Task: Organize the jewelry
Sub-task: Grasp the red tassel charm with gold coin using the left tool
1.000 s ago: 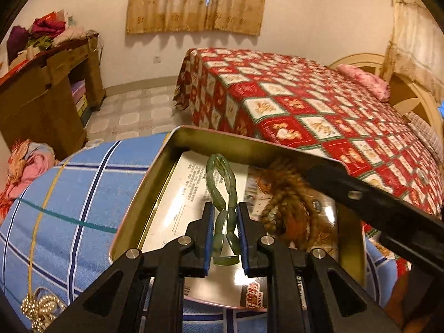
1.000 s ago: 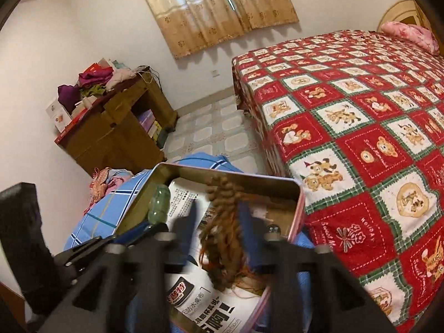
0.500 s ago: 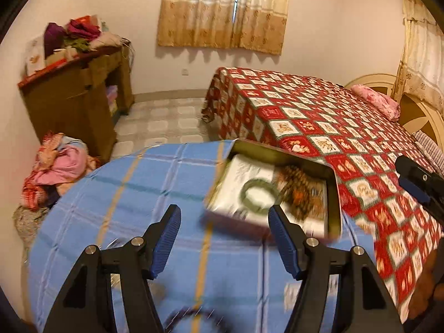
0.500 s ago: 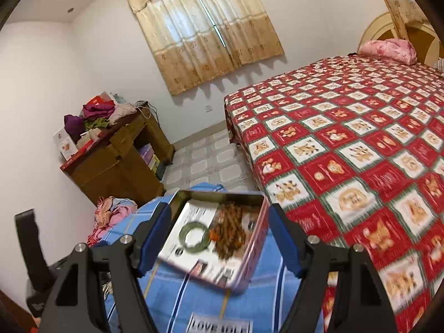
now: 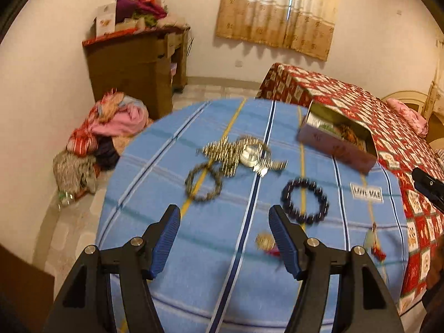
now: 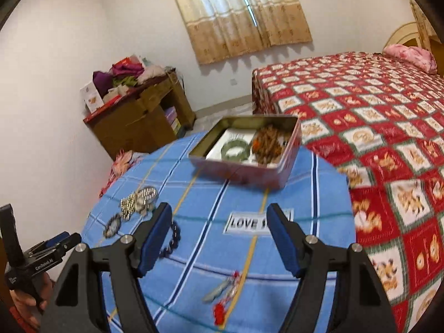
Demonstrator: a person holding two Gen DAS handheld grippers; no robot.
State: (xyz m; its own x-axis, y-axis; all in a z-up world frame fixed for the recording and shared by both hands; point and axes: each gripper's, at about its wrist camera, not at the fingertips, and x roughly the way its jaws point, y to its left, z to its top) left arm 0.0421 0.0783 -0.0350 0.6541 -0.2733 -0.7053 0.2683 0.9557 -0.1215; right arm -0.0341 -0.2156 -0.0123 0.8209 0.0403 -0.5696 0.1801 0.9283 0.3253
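Blue striped cloth [image 5: 172, 249]: loose jewelry near centre; tin [image 6: 288, 163] far right. Left gripper [image 5: 223, 238] and right gripper [image 6: 219, 236] gape, empty. Dark bead bracelet [image 5: 304, 204], slightly blurred, probably next: straddle one side, pinch the beads.

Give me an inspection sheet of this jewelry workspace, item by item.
Surface: round table under blue striped cloth.
Job's things: open tin near the table's far edge holds a green bracelet and brown beads. On the cloth: dark bead bracelet, second bead bracelet, gold chain pile with a watch, pendant with red tassel.
Clutter: nothing seen on the table.
Grippers: left hand-held gripper and right hand-held gripper open, empty.
Cables: nothing seen.
Surroundings: bed, wooden desk, clothes pile, curtains.
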